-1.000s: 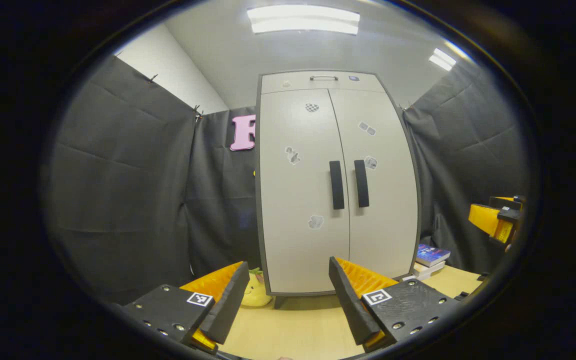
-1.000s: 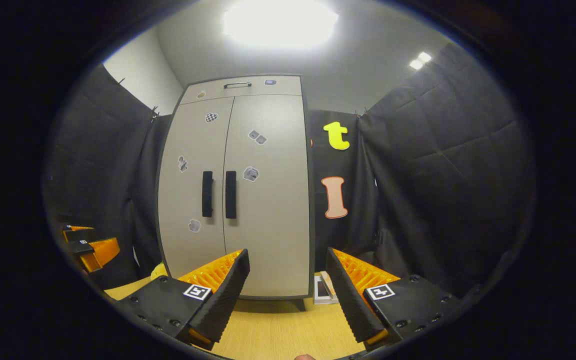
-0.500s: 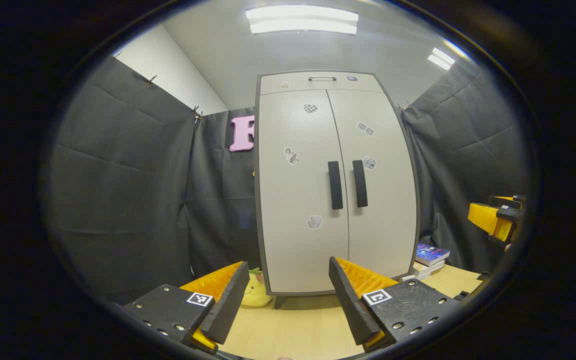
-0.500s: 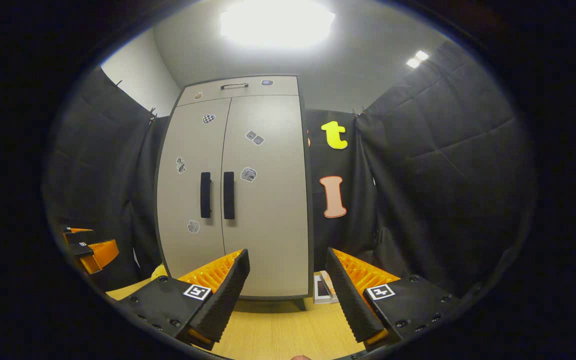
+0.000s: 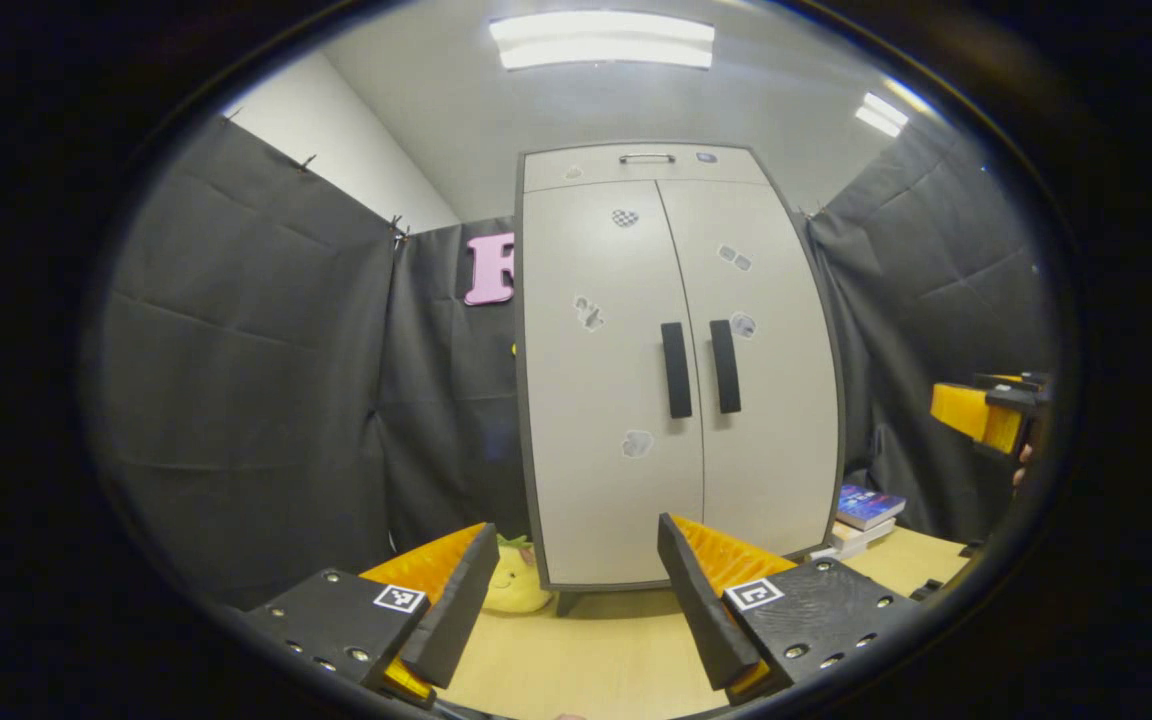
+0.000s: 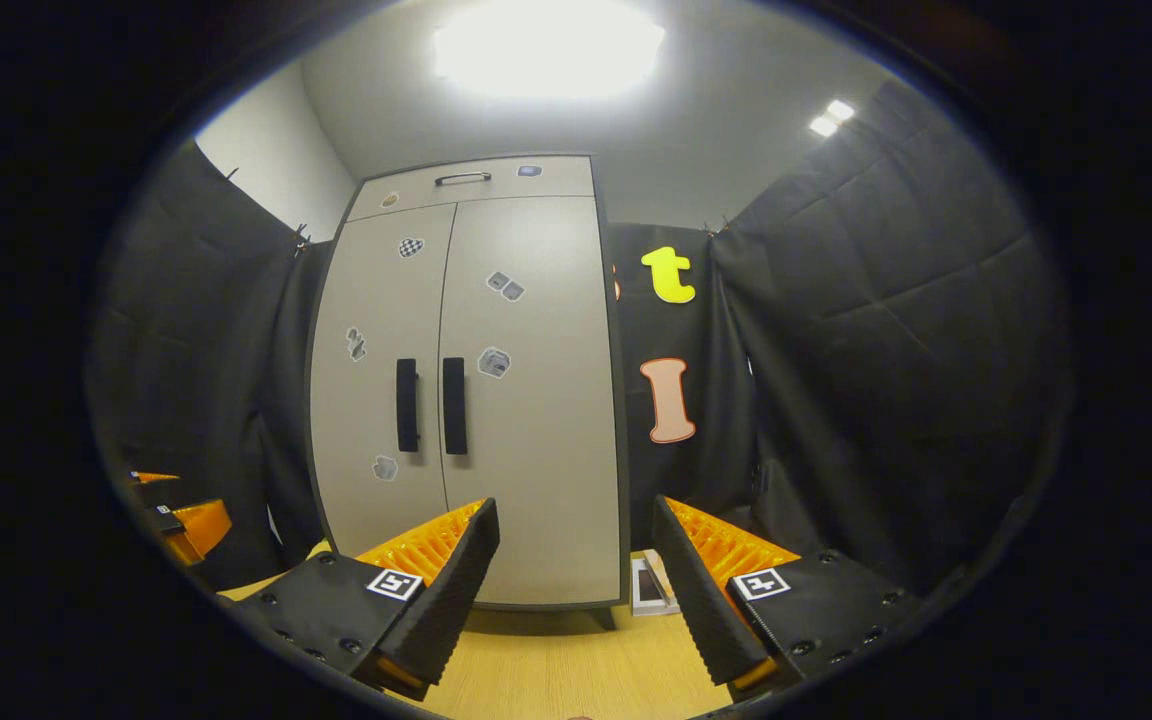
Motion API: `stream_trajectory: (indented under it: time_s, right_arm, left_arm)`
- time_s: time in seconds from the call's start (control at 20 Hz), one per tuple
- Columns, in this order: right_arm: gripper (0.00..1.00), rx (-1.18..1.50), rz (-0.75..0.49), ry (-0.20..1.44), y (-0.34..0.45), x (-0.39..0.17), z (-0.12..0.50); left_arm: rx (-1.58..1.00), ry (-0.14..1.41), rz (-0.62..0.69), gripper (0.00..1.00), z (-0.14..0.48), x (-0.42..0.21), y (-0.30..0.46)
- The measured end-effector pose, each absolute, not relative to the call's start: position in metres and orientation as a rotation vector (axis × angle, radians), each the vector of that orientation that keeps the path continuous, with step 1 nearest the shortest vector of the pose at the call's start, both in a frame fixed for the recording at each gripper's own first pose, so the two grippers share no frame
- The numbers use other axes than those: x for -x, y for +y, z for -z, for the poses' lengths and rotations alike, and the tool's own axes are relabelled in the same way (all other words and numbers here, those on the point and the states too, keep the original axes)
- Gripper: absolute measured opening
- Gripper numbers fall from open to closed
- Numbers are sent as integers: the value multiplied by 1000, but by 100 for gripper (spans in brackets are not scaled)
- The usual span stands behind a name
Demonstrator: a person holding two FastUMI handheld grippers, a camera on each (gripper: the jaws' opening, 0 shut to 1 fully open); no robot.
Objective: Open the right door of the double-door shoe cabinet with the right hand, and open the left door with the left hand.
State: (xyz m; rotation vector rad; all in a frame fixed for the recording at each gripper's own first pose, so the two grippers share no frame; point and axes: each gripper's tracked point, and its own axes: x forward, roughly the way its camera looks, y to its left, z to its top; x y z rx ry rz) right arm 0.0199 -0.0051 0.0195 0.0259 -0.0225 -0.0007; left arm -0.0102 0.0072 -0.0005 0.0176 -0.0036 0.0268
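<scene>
Left gripper view: the left claw [image 5: 571, 600] was open, empty, above the tabletop [image 5: 596, 655]. The shoe cabinet [image 5: 676, 370] stood ahead, both doors closed, 2 handles [image 5: 699, 368] side by side.

Right gripper view: the right claw [image 6: 571, 590] was open, empty, well apart from the right door [image 6: 531, 400], left door [image 6: 376, 380] beside it.

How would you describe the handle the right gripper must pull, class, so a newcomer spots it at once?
Find the tall pale shoe cabinet on the wooden table. Two dark vertical handles flank the seam between its doors. Yours is the right door handle, beside the left door handle.
</scene>
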Motion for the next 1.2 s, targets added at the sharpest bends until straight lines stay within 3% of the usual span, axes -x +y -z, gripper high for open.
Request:
stream_trajectory:
  time_s: [1.2]
  right_arm:
    - [96,-2,-190,-12,97,-179,-70]
  left_arm:
    - [-49,14,-232,92,3,63,85]
